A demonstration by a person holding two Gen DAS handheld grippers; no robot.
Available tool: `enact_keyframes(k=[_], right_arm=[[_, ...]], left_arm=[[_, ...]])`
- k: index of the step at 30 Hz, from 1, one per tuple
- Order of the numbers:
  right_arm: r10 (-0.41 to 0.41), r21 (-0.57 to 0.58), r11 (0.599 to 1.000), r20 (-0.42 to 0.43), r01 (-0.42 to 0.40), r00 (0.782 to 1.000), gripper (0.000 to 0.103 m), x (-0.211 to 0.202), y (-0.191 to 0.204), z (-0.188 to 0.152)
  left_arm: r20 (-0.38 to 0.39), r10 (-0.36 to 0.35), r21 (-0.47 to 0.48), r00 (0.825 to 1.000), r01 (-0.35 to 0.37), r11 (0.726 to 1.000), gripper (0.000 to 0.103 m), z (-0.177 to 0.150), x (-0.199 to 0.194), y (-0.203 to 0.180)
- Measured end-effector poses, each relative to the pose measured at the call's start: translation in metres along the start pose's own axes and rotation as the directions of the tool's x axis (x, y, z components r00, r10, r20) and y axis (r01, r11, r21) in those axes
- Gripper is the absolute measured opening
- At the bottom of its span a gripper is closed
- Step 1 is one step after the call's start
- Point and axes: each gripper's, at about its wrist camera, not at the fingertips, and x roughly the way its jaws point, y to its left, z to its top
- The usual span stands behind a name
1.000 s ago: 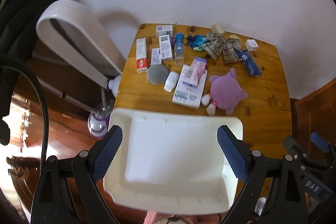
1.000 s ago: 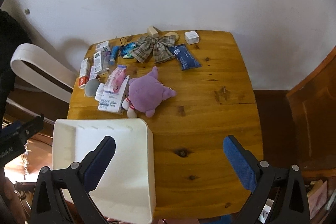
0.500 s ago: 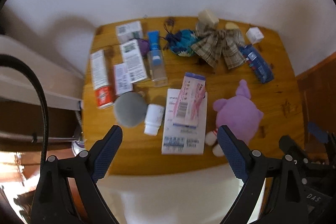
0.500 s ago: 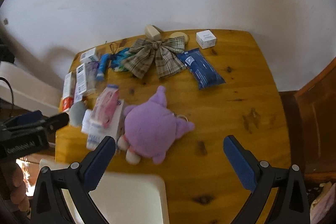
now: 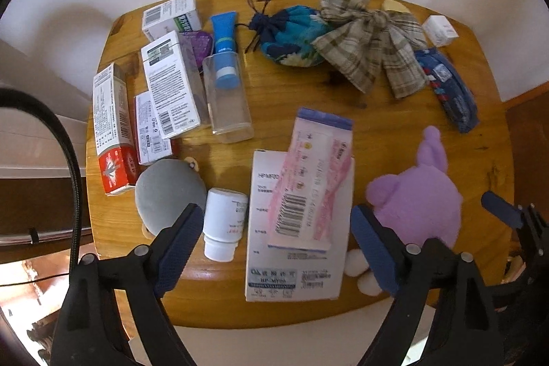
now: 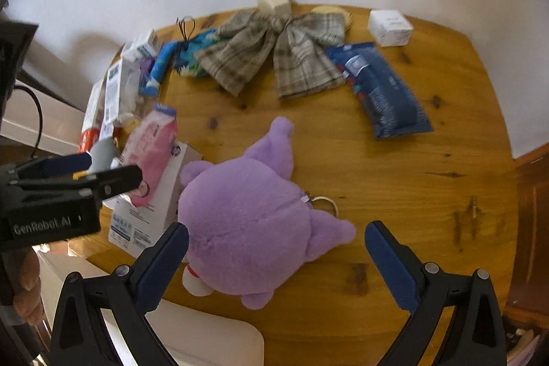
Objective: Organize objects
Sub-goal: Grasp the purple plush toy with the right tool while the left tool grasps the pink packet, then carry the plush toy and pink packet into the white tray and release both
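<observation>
1. We have swung both cameras off the white tray [image 6: 212,342] onto the clutter.
2. Left gripper [image 5: 274,246], wide and empty, hovers over the flat white box [image 5: 295,259].
3. Right gripper [image 6: 274,258], wide and empty, straddles the purple plush [image 6: 247,228]: picking starts.

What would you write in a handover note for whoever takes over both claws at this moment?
Left claw: open, empty, above the pink packet lying on the white box.
Right claw: open, empty, over the purple plush.
White tray sits at the table's near edge; no item shows on its visible part.
Done: nothing sorted.
Left: everything, including the plaid bow and blue pouch.
</observation>
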Motion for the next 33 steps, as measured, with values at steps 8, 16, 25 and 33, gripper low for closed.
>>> enact_keyframes(k=[8, 16, 25, 33], right_arm=[[0.065, -0.005, 0.998, -0.024, -0.065, 0.998, 0.103, 0.014, 0.003, 0.001], [0.123, -0.035, 0.992, -0.052, -0.125, 0.991, 0.084, 0.02, 0.013, 0.0], [0.129, -0.017, 0.991, -0.022, -0.13, 0.991, 0.065, 0.008, 0.007, -0.004], [0.104, 0.072, 0.991, 0.112, -0.112, 0.988, 0.065, -0.037, -0.005, -0.009]], left_arm=[[-0.01, 0.022, 0.023, 1.0, -0.021, 0.999, 0.082, 0.001, 0.007, -0.007], [-0.028, 0.033, 0.077, 0.999, -0.031, 0.997, 0.049, 0.002, 0.015, -0.025], [0.022, 0.019, 0.045, 1.0, -0.02, 0.999, 0.039, 0.0, 0.0, -0.025], [0.104, 0.003, -0.04, 0.995, 0.001, 0.999, 0.038, -0.015, -0.047, -0.013]])
